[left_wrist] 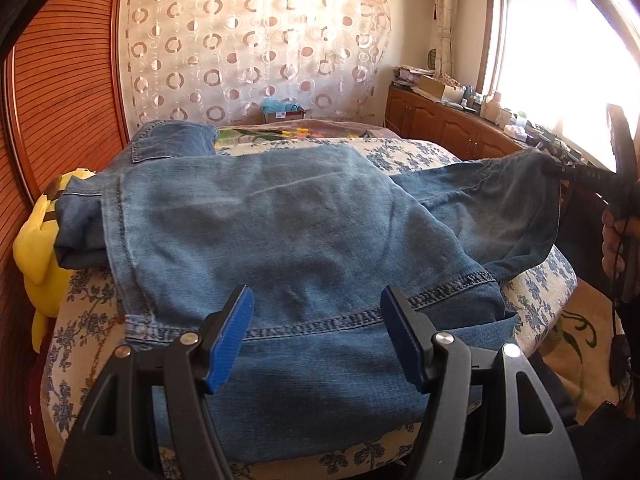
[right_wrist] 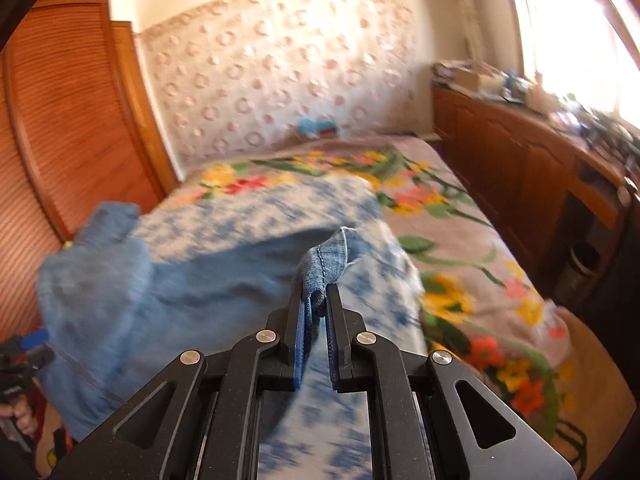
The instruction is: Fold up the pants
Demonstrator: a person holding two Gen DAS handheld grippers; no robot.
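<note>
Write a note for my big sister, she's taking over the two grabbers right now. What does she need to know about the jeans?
Right gripper: shut on the jeans' hem, lifted off the bed.
Left gripper: open, holding nothing, above the jeans near a stitched seam.
Jeans: crumpled across the blue-flowered sheet, one leg pulled out to the right.
Done: one leg end picked up.
Left: lay the legs together, smooth them, fold them over.

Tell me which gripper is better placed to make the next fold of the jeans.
Probably the right. The right gripper is shut on a leg hem of the jeans and can carry it across. The left gripper hangs open above the denim, gripping nothing.
</note>
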